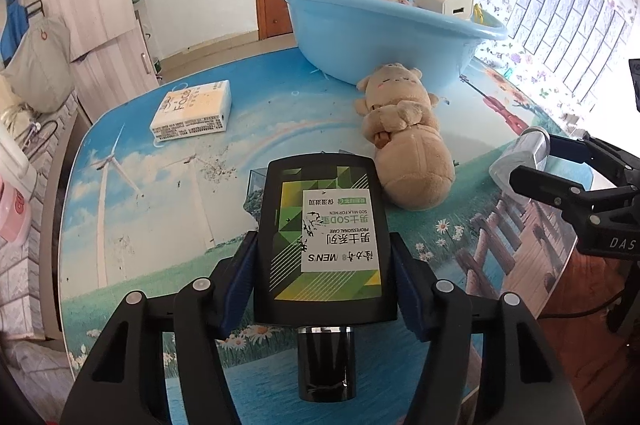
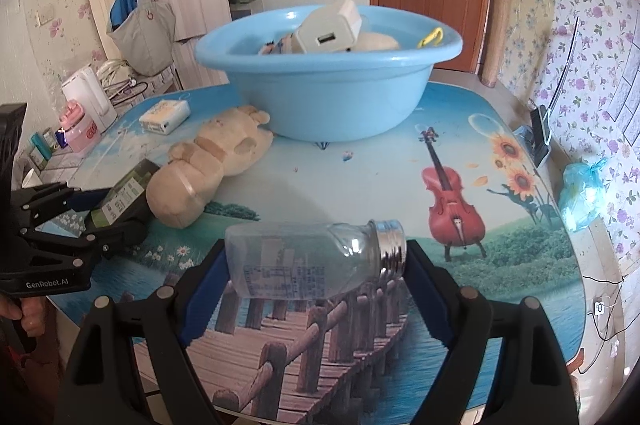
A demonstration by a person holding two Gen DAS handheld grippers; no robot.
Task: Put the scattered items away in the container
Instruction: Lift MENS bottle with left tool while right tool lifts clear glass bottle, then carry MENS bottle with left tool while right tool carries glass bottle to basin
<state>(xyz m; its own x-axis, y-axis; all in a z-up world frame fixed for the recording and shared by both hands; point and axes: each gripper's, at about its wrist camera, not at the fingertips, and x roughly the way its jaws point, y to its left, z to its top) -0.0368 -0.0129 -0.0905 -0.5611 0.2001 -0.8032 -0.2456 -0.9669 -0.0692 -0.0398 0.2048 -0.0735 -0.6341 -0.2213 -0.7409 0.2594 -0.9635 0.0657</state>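
Forward along the left wrist view, the left claw point(image 1: 326, 265) clamps a black lotion bottle point(image 1: 324, 237), cap toward the camera, above the worktop point(image 1: 168, 209); the blue basin point(image 1: 372, 37) hides most of its contents. Across the right wrist view, the right claw point(image 2: 316, 265) grips a clear bottle point(image 2: 296, 259) lying crosswise, its label print too faint to read.

Two bottles point(image 1: 324, 241) point(image 2: 304, 261), one plush toy point(image 1: 404, 141), one basin point(image 2: 328, 85)

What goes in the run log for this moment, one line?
left tool: shut on black lotion bottle | right tool: shut on clear bottle | on table: plush toy, tissue pack | blue basin: partly filled
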